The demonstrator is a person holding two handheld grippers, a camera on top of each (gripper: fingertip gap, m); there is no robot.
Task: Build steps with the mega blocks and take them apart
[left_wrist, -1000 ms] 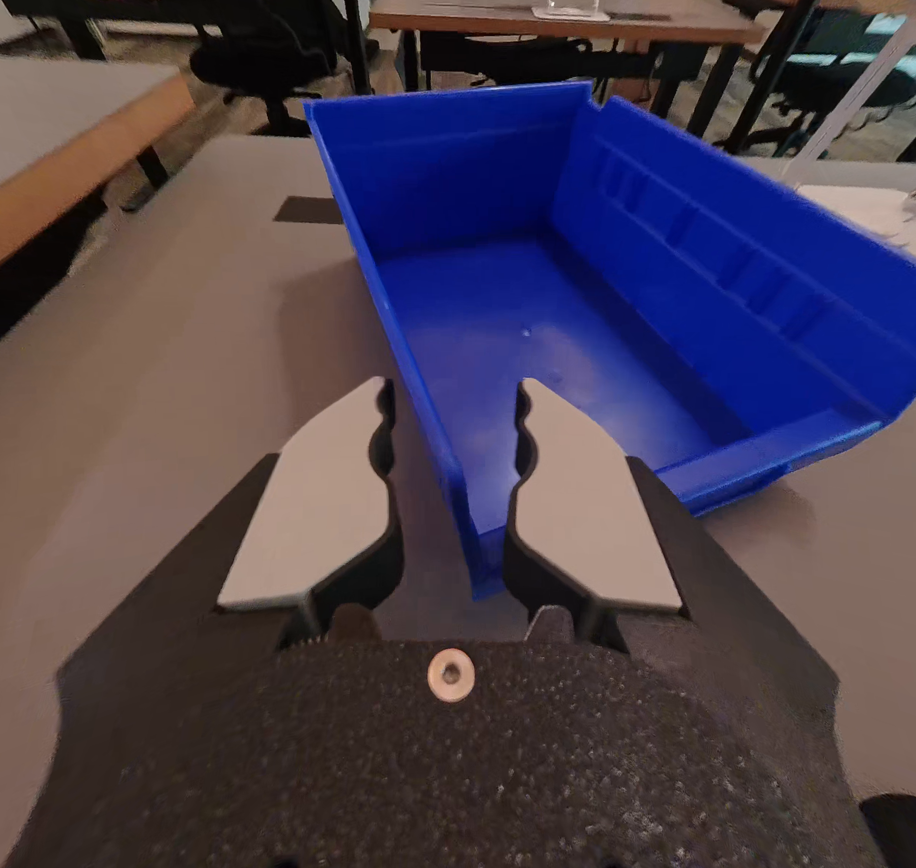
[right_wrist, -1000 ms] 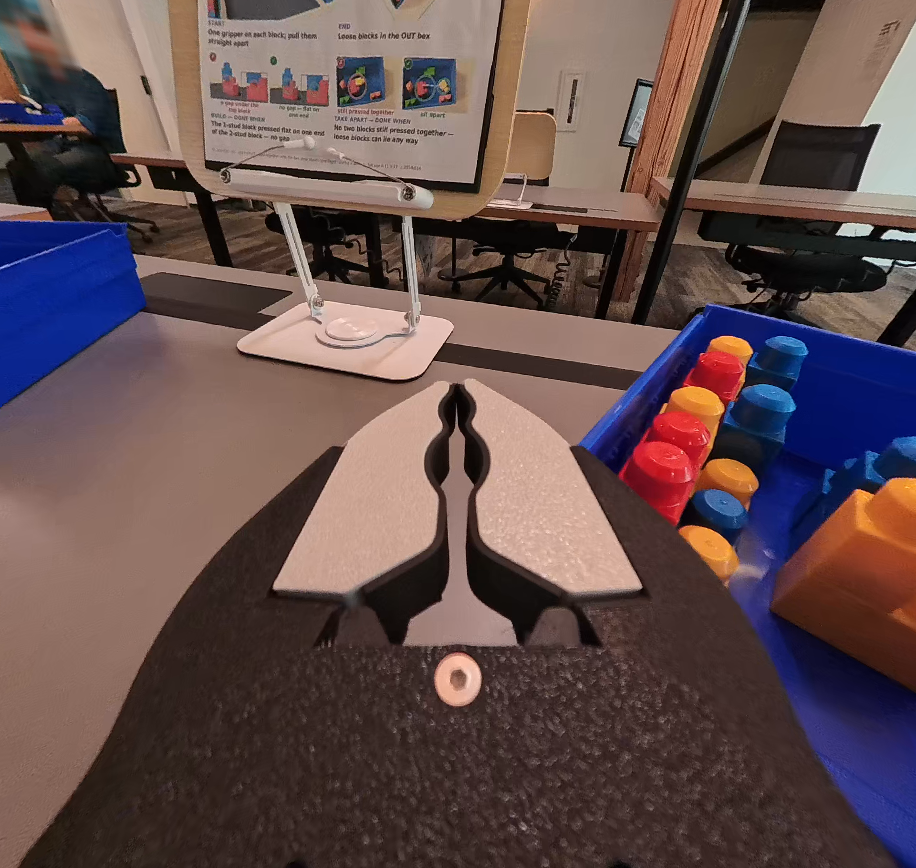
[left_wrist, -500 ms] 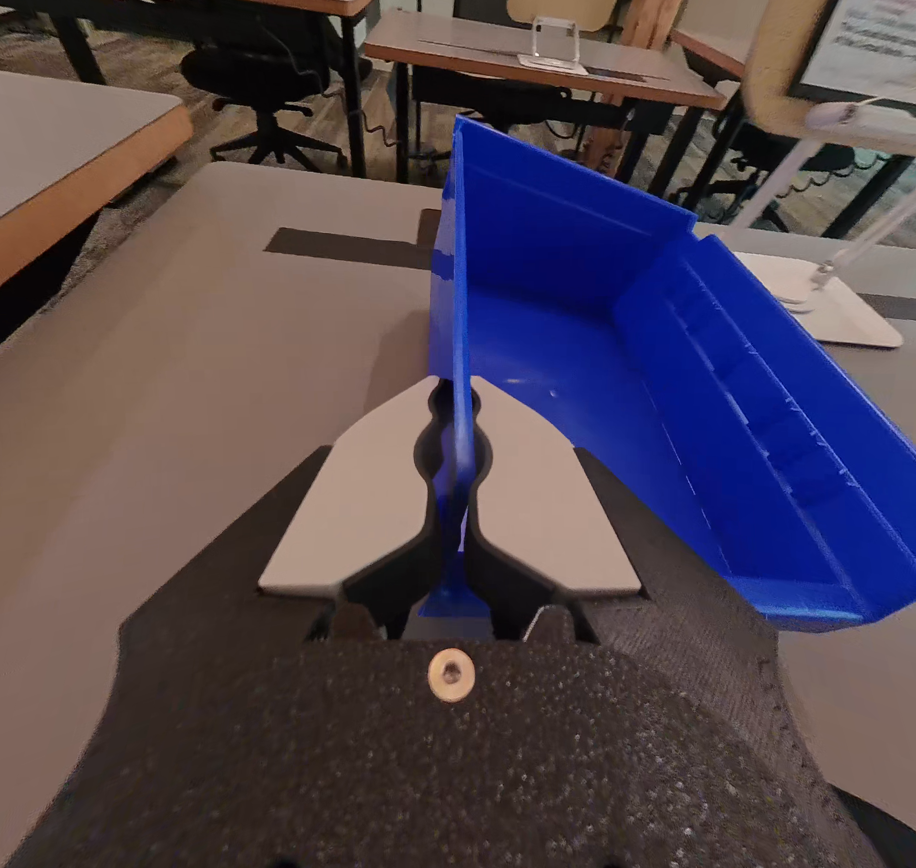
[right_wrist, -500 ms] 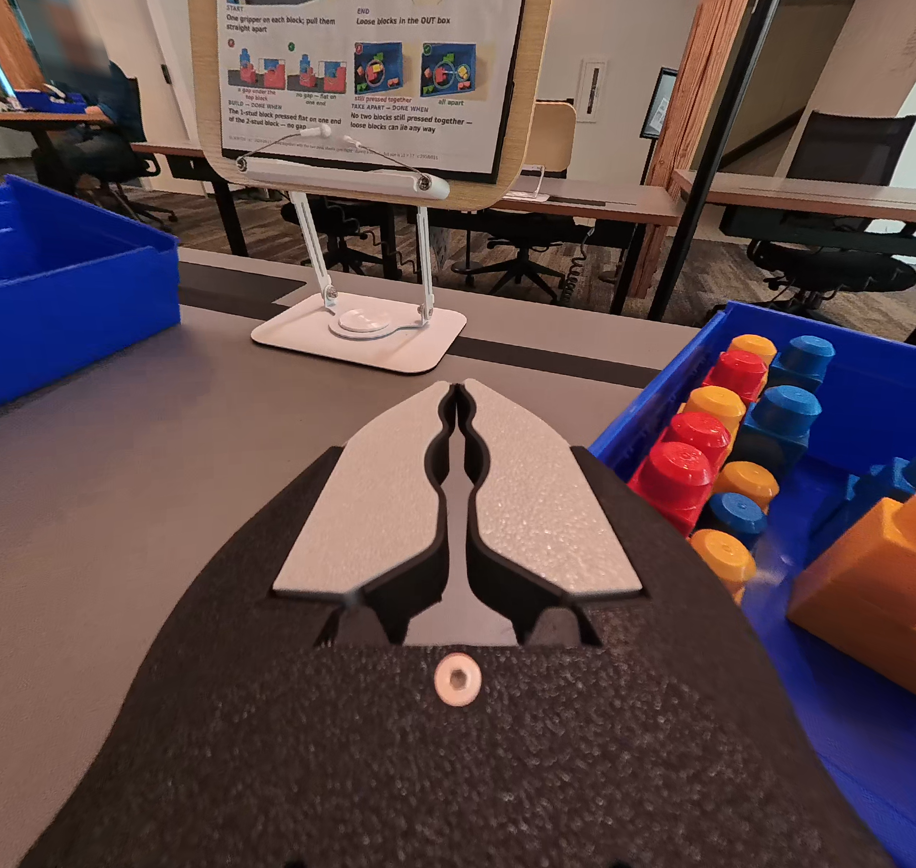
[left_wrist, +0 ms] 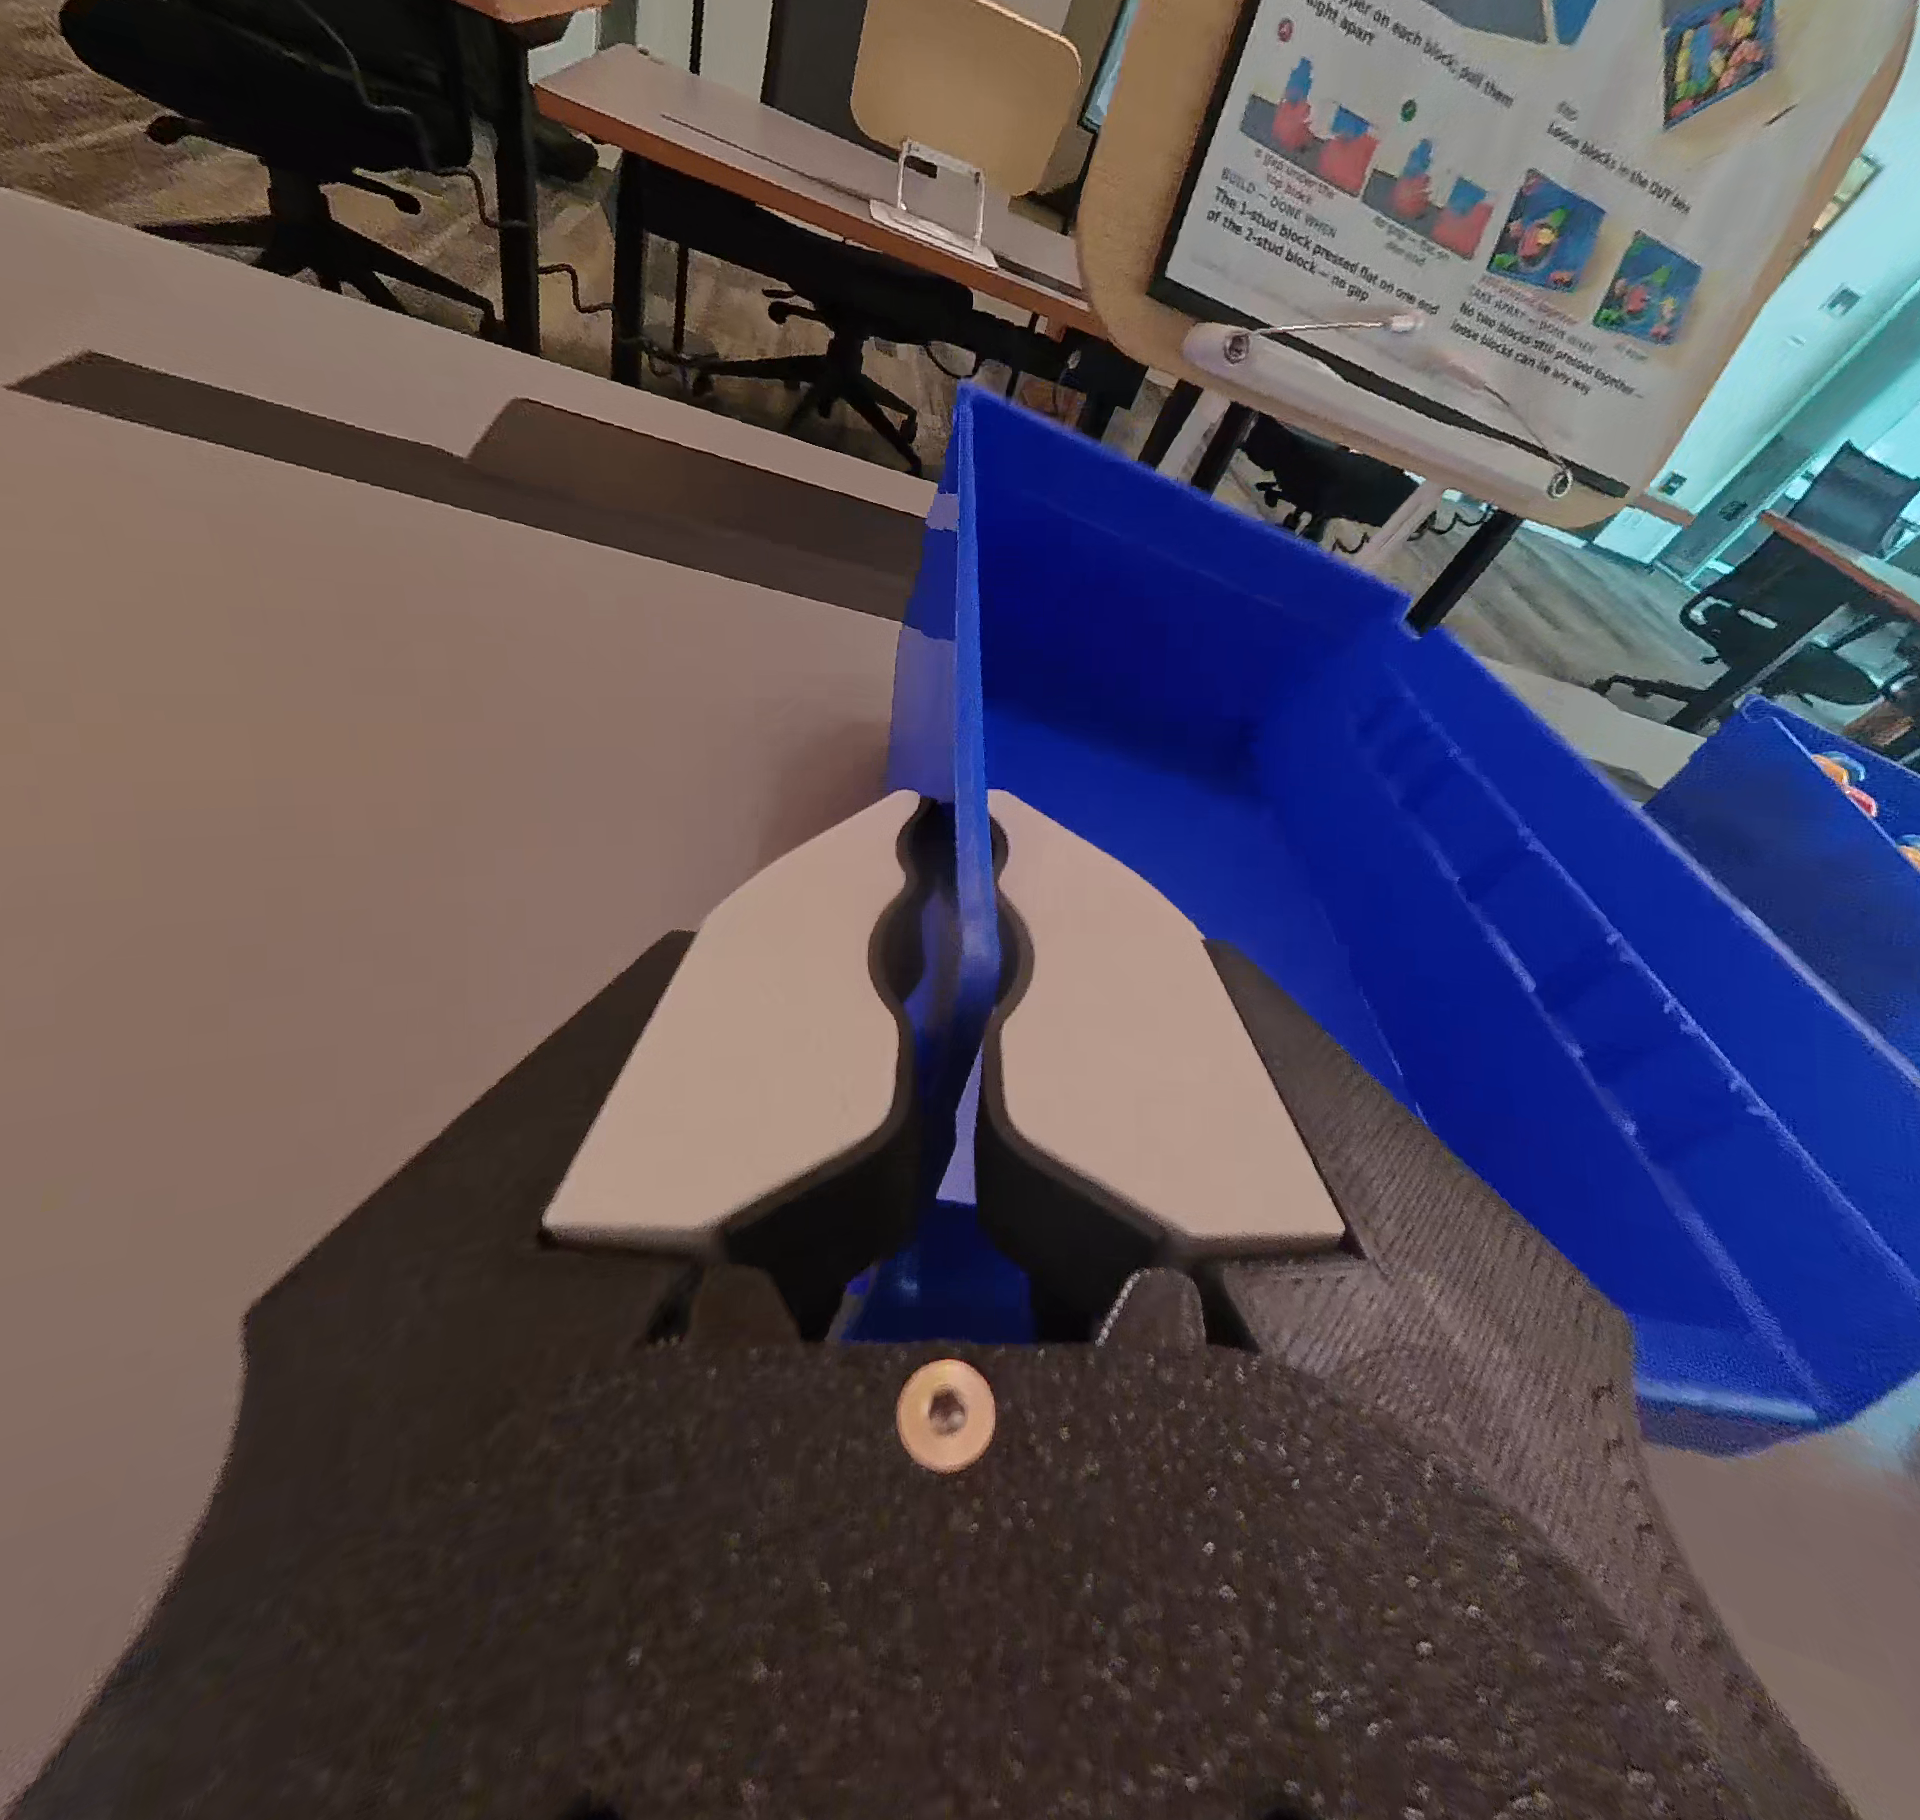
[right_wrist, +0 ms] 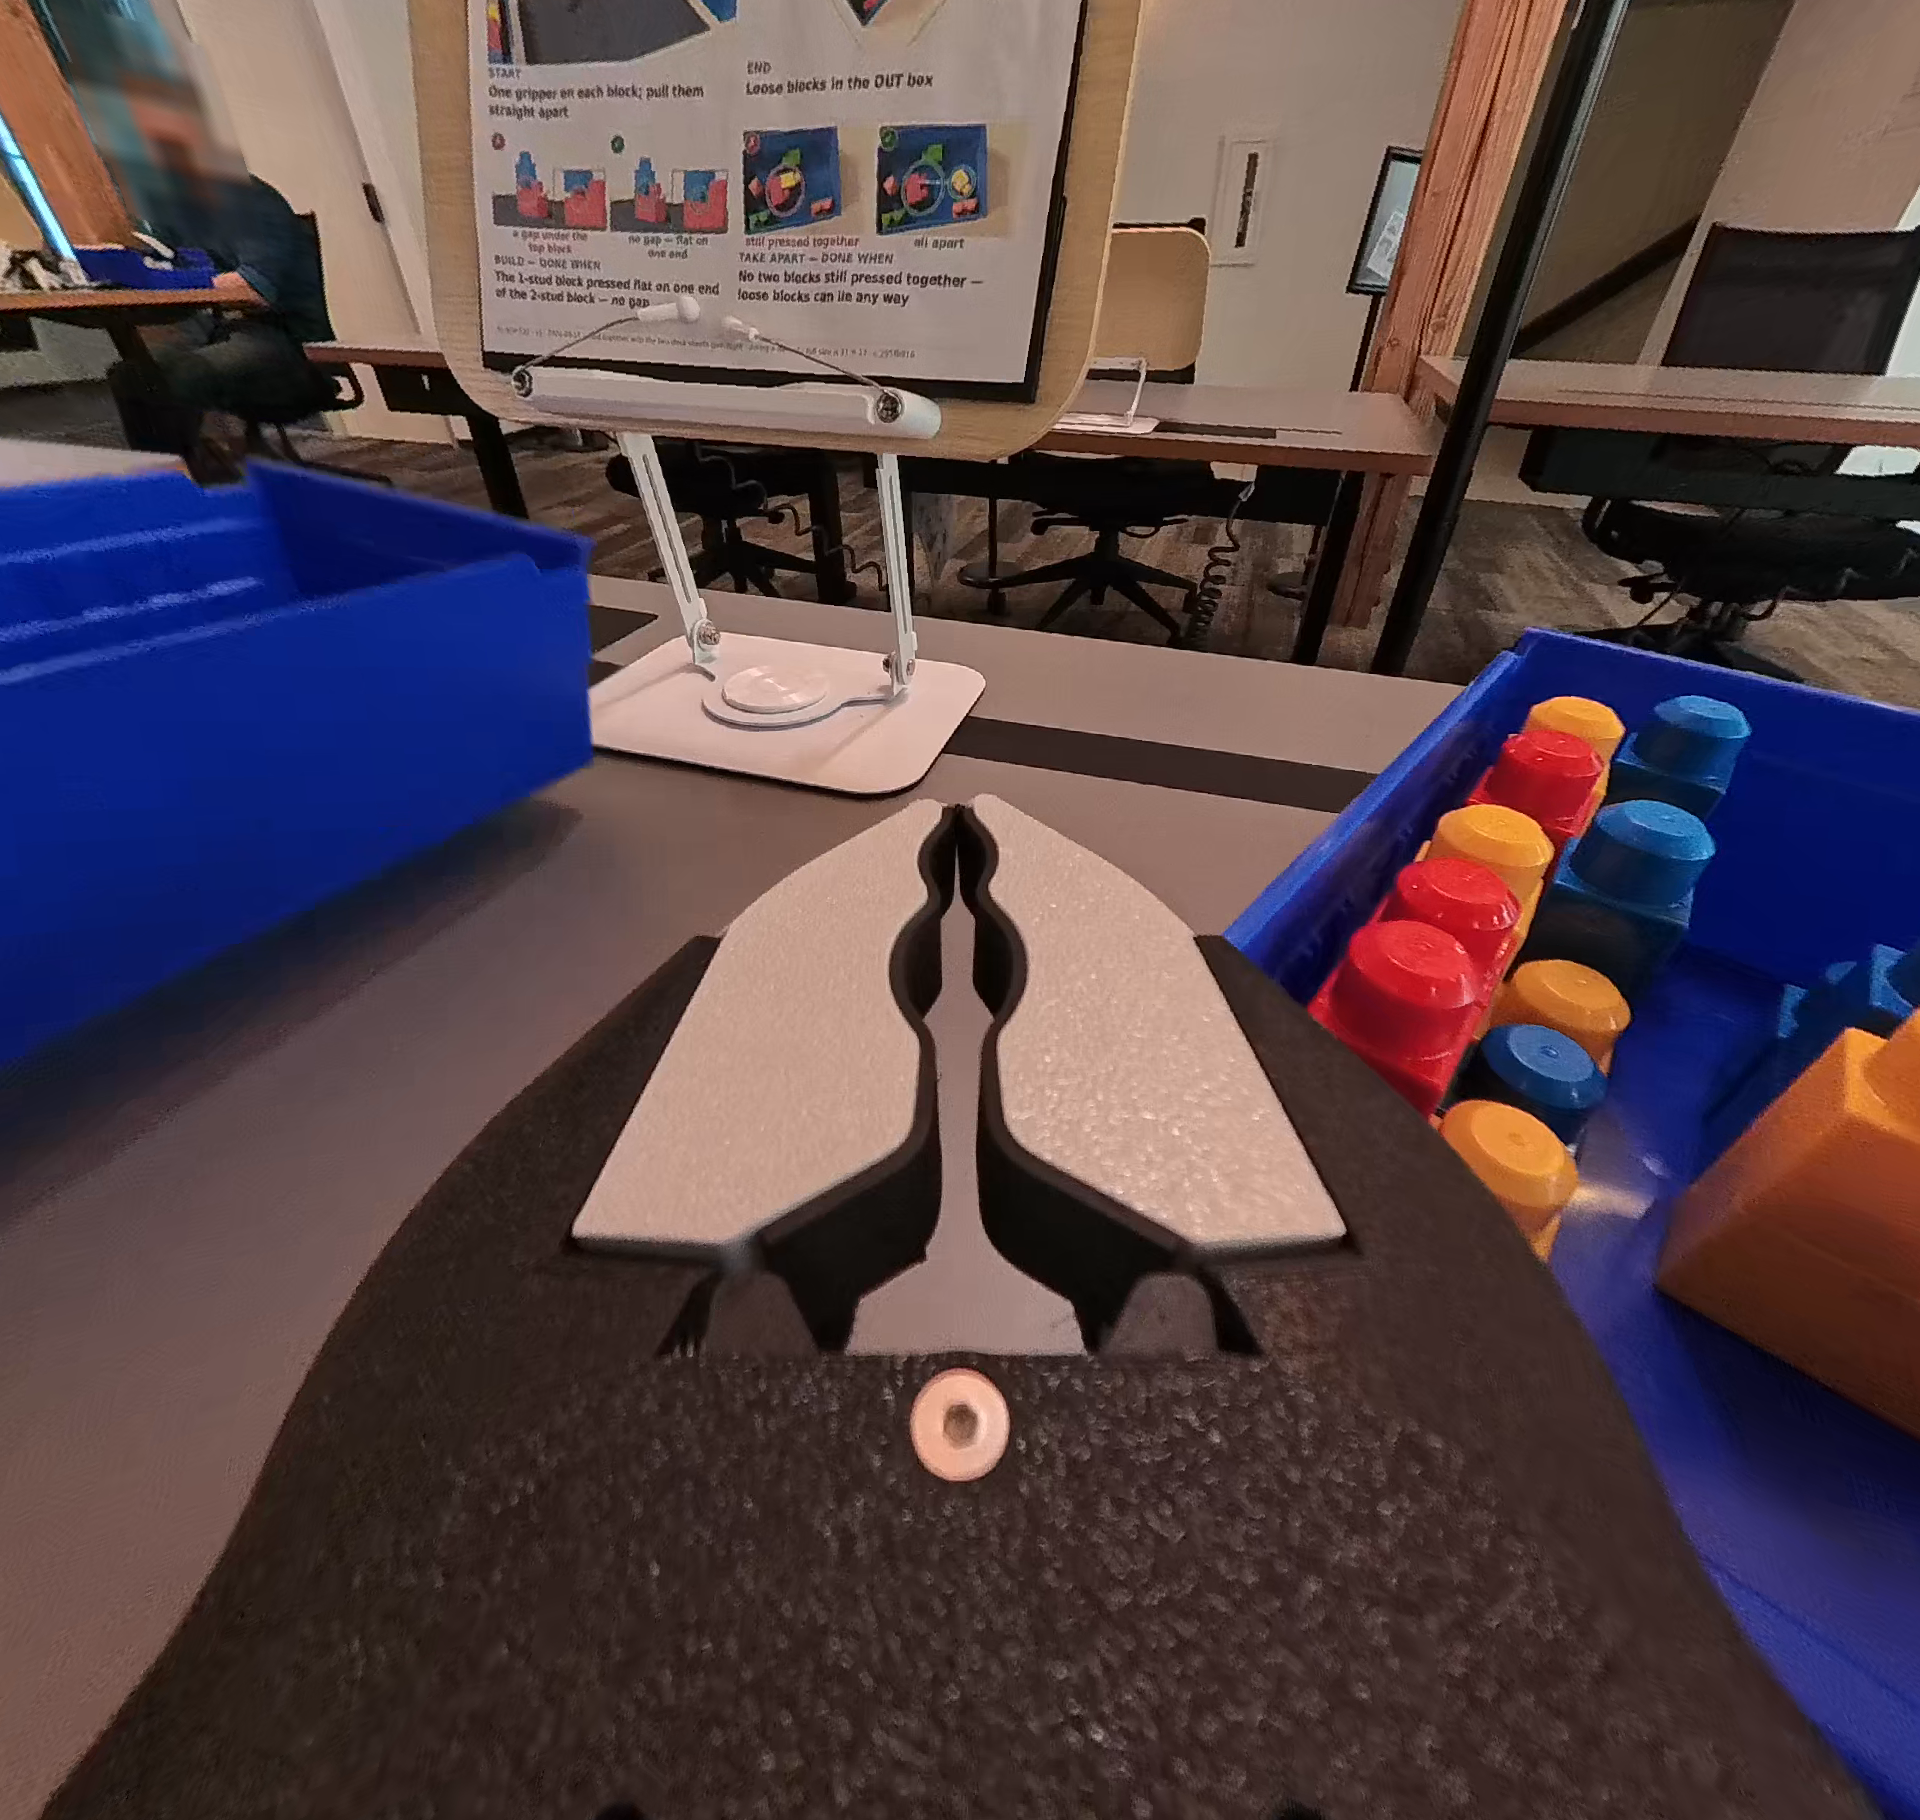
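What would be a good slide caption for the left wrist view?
Left gripper clamped on the side wall of an empty blue bin on a grey table, an instruction board behind.

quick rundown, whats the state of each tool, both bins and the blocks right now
left tool: shut on the side wall of the empty bin
right tool: shut, holding nothing, over the table
empty bin: nothing inside, gripped by its wall
full bin: on the table, blocks inside
blocks: in the full bin, untouched
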